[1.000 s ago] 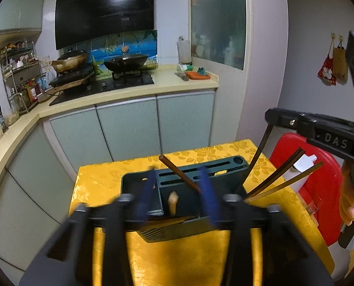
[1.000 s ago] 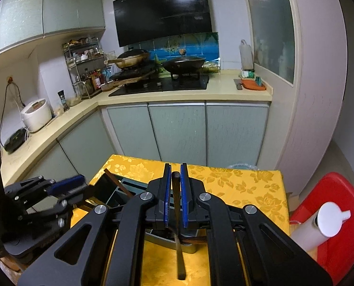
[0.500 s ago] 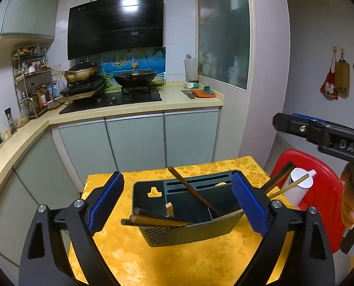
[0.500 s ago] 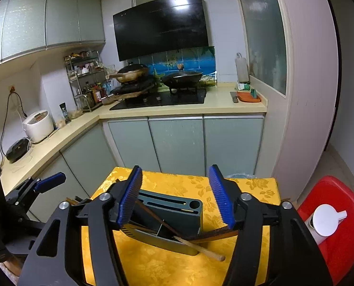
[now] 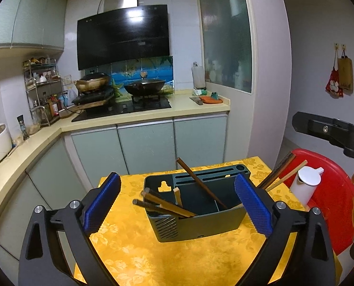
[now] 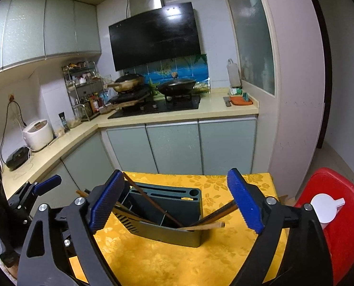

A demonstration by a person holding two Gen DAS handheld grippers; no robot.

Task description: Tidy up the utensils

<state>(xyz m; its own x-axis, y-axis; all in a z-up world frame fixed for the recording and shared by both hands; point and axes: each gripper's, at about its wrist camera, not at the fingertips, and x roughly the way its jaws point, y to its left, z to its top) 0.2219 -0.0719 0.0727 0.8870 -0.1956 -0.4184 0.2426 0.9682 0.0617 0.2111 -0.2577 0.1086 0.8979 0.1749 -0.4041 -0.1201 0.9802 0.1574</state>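
A dark green utensil holder (image 5: 196, 217) stands on the yellow tablecloth (image 5: 177, 257); it also shows in the right wrist view (image 6: 167, 214). Several chopsticks lie in it: a bundle (image 5: 162, 205) leans out over its left end, one dark stick (image 5: 200, 186) slants across the middle, and others (image 5: 281, 174) stick out to the right. My left gripper (image 5: 177, 207) is open and empty, above and in front of the holder. My right gripper (image 6: 177, 205) is open and empty, also above it. Chopsticks (image 6: 215, 217) poke out of the holder's right end.
A red plastic stool (image 5: 329, 197) with a white bottle (image 5: 305, 183) on it stands right of the table. Behind the table run kitchen cabinets (image 5: 153, 147) and a counter with a stove (image 5: 129, 107). The other gripper (image 6: 29, 195) shows at the left of the right wrist view.
Both grippers opened and let go of their chopsticks, which now rest in the holder. Both grippers have pulled up and back from it.
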